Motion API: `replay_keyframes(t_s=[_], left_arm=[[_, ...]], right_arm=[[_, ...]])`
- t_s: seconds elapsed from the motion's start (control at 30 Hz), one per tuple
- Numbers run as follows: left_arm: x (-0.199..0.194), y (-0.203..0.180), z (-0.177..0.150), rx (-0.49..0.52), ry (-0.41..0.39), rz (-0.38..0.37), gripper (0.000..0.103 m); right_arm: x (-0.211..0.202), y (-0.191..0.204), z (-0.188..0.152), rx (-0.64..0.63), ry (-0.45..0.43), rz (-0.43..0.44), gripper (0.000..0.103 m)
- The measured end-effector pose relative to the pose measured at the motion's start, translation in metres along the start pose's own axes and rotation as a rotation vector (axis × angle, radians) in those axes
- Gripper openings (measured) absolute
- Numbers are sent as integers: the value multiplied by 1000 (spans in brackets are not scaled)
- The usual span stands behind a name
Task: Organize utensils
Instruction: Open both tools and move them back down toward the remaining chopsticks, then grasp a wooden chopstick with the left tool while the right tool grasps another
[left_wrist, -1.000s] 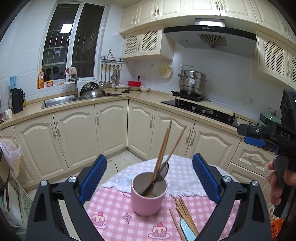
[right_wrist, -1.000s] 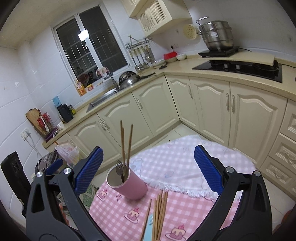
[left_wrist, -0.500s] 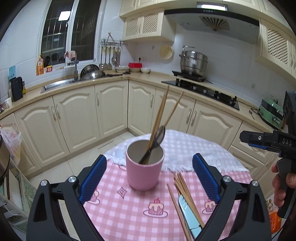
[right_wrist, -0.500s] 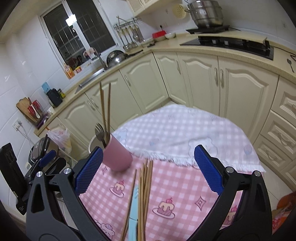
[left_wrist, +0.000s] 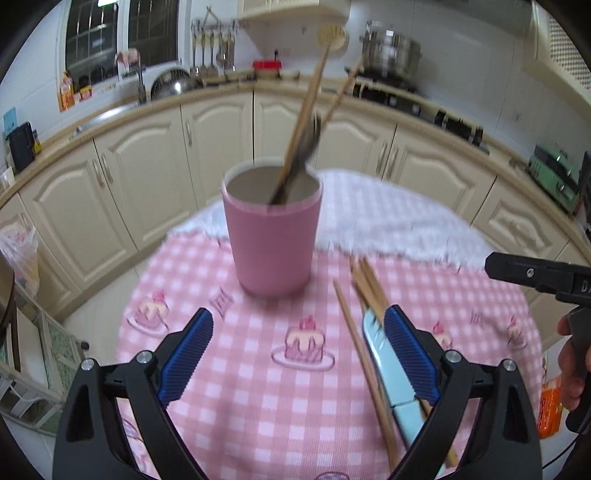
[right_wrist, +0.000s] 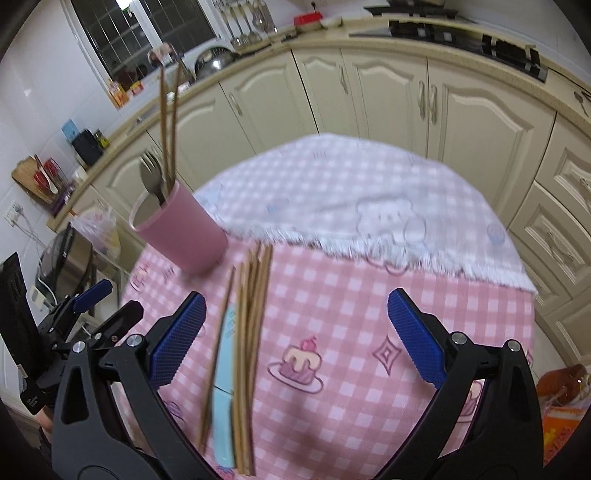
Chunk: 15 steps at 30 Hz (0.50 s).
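Observation:
A pink cup (left_wrist: 272, 236) stands on the round table (left_wrist: 258, 406) and holds a pair of chopsticks (left_wrist: 306, 107) and dark metal cutlery (left_wrist: 308, 146); in the right wrist view the cup (right_wrist: 184, 232) shows a fork (right_wrist: 151, 177). Several wooden chopsticks (left_wrist: 369, 295) and a light blue knife (left_wrist: 388, 373) lie flat on the pink cloth to the cup's right, also in the right wrist view (right_wrist: 251, 314) beside the knife (right_wrist: 223, 373). My left gripper (left_wrist: 297, 356) is open and empty, just short of the cup. My right gripper (right_wrist: 295, 336) is open and empty above the loose chopsticks.
A white towel (right_wrist: 351, 199) covers the table's far half. Cream cabinets (left_wrist: 140, 177) and a counter with sink and hob curve behind the table. An orange packet (left_wrist: 552, 410) lies low at the right. A plastic bag (left_wrist: 18, 254) hangs at the left.
Both grippers have dropped and moved in over the table. The cup and loose chopsticks now look larger and closer. Both stay open.

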<state>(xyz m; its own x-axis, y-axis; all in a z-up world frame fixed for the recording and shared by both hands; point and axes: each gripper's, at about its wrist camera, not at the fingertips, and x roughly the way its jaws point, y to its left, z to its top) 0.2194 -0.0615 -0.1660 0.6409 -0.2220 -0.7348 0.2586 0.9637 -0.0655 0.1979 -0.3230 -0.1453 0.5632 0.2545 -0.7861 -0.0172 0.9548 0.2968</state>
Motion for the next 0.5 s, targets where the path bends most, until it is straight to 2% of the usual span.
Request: replay_keyframes(t_s=[0.17,0.5], left_arm=[[24,-9,-19,21,75,-8,92],[56,-15,-39,52,166,15,92]], right_arm=[[24,0,-13,-41,86,-38,97],[55,10,-24,-116,174,-70,97]])
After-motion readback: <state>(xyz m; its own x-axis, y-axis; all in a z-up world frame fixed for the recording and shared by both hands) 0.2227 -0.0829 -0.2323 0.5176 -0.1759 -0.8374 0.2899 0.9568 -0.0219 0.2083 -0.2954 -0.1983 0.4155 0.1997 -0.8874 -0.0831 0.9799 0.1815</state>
